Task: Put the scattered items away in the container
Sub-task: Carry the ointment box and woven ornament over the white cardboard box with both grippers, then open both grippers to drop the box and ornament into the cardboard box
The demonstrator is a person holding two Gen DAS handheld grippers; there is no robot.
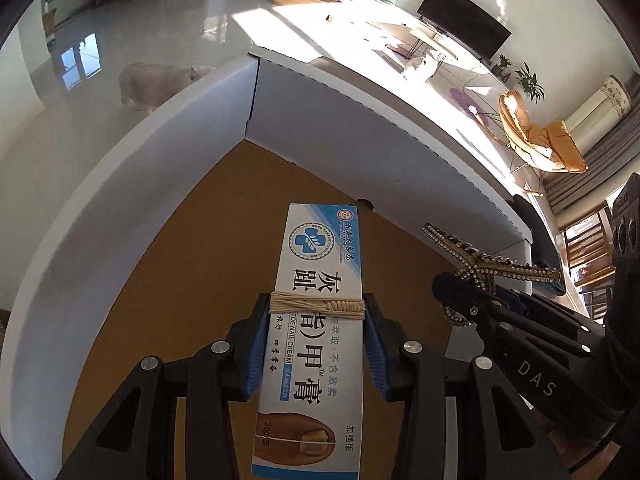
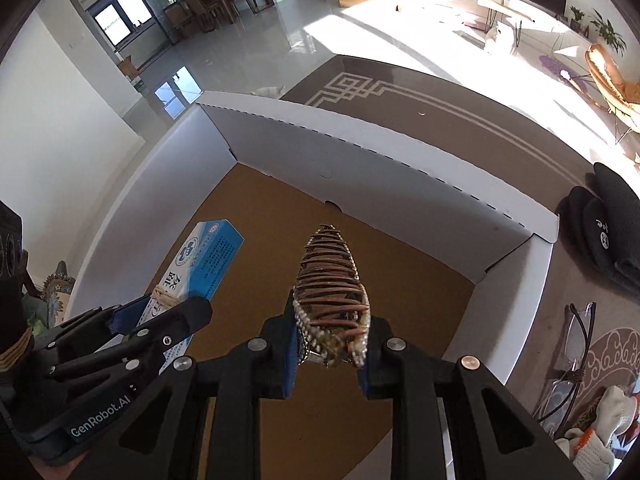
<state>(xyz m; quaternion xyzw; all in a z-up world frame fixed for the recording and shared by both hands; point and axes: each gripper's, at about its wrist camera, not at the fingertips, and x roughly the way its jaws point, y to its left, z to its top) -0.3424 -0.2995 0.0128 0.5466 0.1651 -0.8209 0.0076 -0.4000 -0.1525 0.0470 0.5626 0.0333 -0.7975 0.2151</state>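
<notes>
I had both loads over the container (image 2: 400,168) at this point, a white cardboard box with a bare brown floor, so the step in hand was the drop itself, carrying being as good as done; the left gripper (image 1: 316,320) was clamped on the cream box (image 1: 316,320), a long blue-and-white carton bound with a rubber band (image 1: 316,305), its blue pads pressing the carton's long sides just below that band; the right gripper (image 2: 330,344) was closed tight on the hair claw (image 2: 330,292), a brown toothed clip edged with small beads, held by its lower end with the teeth standing up ahead of the fingers; both grippers pointed steeply down into the box, side by side and close, the right one showing at the right edge of the left view with the claw's beaded arms spread just beside the carton; neither item touched the box floor, as far as I could judge; the next move, I reckoned, called for lowering a little and parting the jaws one at a time, so the carton would lie flat and the claw not snag on it; glasses (image 2: 576,356) and a white glove (image 2: 612,412) lay on the rug (image 2: 500,140) outside the box, to be fetched later.
</notes>
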